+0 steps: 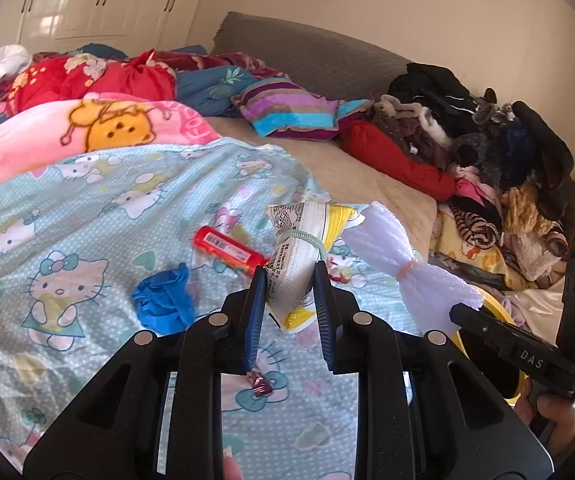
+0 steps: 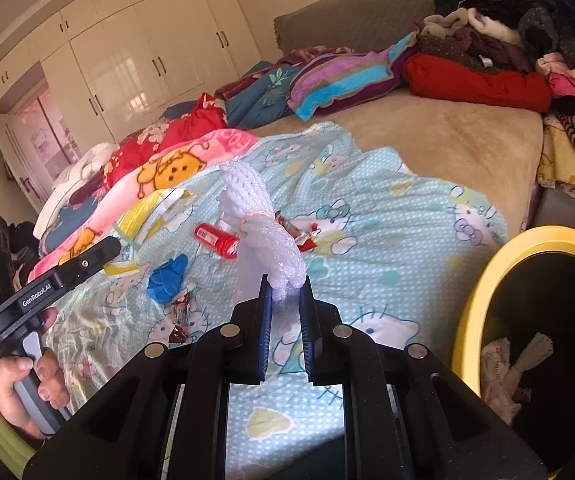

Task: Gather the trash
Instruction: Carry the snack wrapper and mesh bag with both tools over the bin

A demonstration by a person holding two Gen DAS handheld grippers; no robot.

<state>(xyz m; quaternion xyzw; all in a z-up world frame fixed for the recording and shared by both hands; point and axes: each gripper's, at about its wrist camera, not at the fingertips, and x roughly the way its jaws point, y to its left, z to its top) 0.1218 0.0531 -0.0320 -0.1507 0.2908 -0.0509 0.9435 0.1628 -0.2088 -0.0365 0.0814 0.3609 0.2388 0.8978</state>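
Note:
My left gripper (image 1: 290, 276) is shut on a white and yellow snack bag (image 1: 301, 252) tied with a green band, held above the Hello Kitty blanket (image 1: 87, 208). My right gripper (image 2: 284, 286) is shut on a white foam net bundle (image 2: 265, 236), also held up; it shows in the left wrist view (image 1: 399, 256). On the blanket lie a red tube (image 1: 229, 249), a crumpled blue glove (image 1: 165, 300) and a small red wrapper (image 1: 261, 385). More red wrappers (image 2: 305, 236) lie behind the foam. A yellow-rimmed bin (image 2: 483, 280) stands at the right with trash inside.
The bed holds piled quilts (image 1: 87, 80), a striped pillow (image 1: 287, 114) and a heap of clothes (image 1: 487, 152) at the right. White wardrobes (image 2: 135, 60) stand behind. The grey headboard (image 1: 307, 52) is at the back.

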